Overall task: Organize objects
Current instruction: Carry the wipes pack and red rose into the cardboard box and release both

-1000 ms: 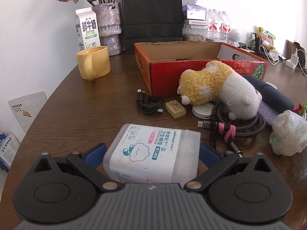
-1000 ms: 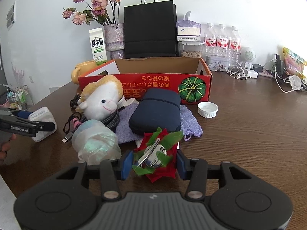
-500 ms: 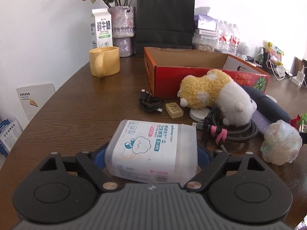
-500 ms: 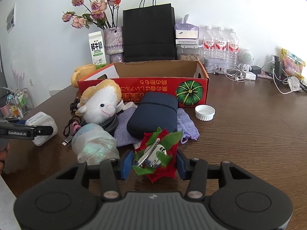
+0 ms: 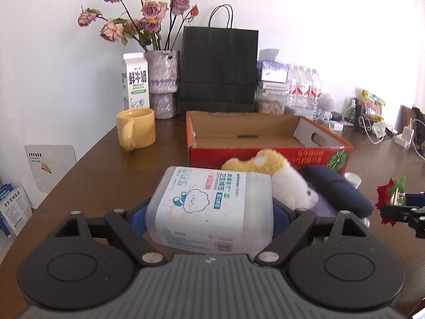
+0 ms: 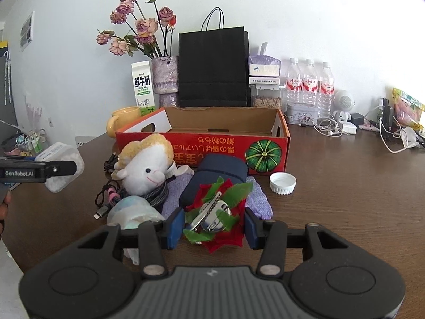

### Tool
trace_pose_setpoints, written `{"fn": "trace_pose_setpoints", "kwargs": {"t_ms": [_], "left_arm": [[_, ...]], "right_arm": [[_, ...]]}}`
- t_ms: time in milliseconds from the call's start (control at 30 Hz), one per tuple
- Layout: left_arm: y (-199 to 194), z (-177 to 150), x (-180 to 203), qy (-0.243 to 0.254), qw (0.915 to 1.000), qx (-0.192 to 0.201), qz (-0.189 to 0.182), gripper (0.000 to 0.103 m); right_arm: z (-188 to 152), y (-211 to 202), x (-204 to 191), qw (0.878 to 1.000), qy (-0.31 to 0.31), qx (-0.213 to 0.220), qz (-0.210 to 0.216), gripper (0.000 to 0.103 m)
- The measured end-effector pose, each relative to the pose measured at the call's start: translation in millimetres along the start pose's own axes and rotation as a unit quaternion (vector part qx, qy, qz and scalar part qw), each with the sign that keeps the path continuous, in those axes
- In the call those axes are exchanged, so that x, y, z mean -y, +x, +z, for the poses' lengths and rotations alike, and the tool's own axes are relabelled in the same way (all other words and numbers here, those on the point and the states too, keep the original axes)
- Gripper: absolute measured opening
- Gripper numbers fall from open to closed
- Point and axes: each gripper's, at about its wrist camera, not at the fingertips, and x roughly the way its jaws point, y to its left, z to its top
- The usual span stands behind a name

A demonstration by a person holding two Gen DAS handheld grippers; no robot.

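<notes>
The left gripper (image 5: 209, 212) is clamped on a clear plastic box of cotton buds (image 5: 211, 210), its blue pads pressing the box's two ends and holding it in the air in front of the red cardboard box (image 5: 268, 154); its jaws have just been closing a little on that box. The right gripper (image 6: 213, 224) grips a red and green fabric flower with a metal clip (image 6: 217, 212), just in front of the same red box, above the dark blue pouch (image 6: 220, 178). The step in hand appears to be carrying both picked items to the red box, which looks empty. The next move likely calls for lifting the cotton buds over the near wall, clear of the plush sheep (image 6: 147, 167) lying against it, before opening the jaws. The cotton bud label reads "winner" and "COTTON BUDS" with Chinese text; the milk carton (image 6: 143, 87) behind the red box says "FRESH MILK"; the left gripper's finger reads "GenRobot.AI" in the right wrist view.
</notes>
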Motion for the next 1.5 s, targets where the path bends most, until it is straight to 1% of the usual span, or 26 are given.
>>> {"fn": "trace_pose_setpoints", "kwargs": {"t_ms": [167,333,567,733,933,1033,1167,1300,1500], "left_arm": [[8,19,17,-0.007,0.9998,0.020,-0.007,0.088],[20,39,32,-0.012,0.9994,0.033,-0.002,0.088],[49,69,53,-0.010,0.9984,0.055,0.003,0.088],[77,87,63,-0.016,0.9982,0.057,0.010,0.088],[114,105,64,-0.035,0.9975,0.056,0.025,0.088],[138,114,63,-0.044,0.9973,0.049,0.033,0.088],[165,121,65,-0.042,0.9973,0.044,0.042,0.088],[190,124,63,-0.042,0.9977,0.023,0.048,0.088],[217,119,55,-0.045,0.9972,-0.025,0.054,0.088]], "right_arm": [[18,5,1,1.000,-0.005,0.025,0.008,0.046],[37,18,5,0.999,-0.015,0.043,0.010,0.046],[76,51,4,0.997,-0.038,0.073,0.011,0.046],[102,84,7,0.996,-0.044,0.076,0.013,0.046],[127,132,14,0.997,-0.045,0.061,0.008,0.046],[136,161,21,0.998,-0.041,0.038,0.007,0.046],[141,195,31,1.000,-0.026,0.007,0.008,0.046],[142,218,38,1.000,-0.015,-0.013,0.006,0.046],[139,241,46,0.999,-0.007,-0.042,0.001,0.046]]}}
